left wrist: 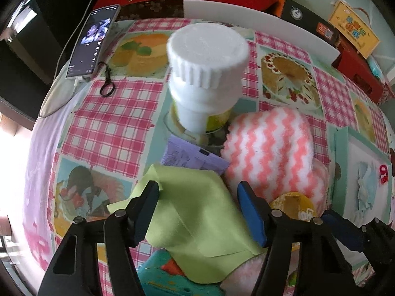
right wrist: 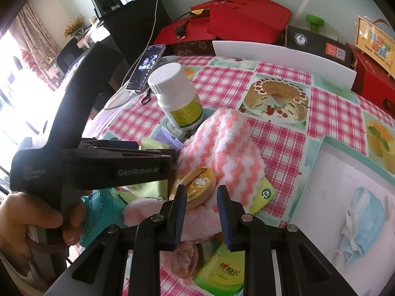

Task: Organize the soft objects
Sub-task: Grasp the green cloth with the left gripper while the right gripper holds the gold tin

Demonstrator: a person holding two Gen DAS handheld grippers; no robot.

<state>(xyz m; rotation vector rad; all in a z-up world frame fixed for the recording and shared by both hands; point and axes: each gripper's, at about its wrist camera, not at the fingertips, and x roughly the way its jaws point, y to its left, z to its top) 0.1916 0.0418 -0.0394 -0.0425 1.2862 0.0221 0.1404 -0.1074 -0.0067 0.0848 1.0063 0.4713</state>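
On the checked desk [left wrist: 103, 123], soft things crowd the near edge: a green cloth [left wrist: 197, 214] lies between the spread fingers of the left gripper [left wrist: 197, 192], whose pads do not press it, beside a pink-and-white striped towel [left wrist: 269, 148]. Right gripper [right wrist: 201, 197] fingers stand narrowly parted over a pale pink cloth [right wrist: 197, 219], pinching nothing, just beside a round yellow tin [right wrist: 195, 187]. Behind a white bottle [left wrist: 207, 74], bare desk runs to a white board [left wrist: 271, 22].

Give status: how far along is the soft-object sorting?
Done: a blue face mask lies in the white tray. In hand: the left gripper straddles the green cloth, not clamped. Left: the striped towel and pink cloth sit piled; the right gripper holds nothing.
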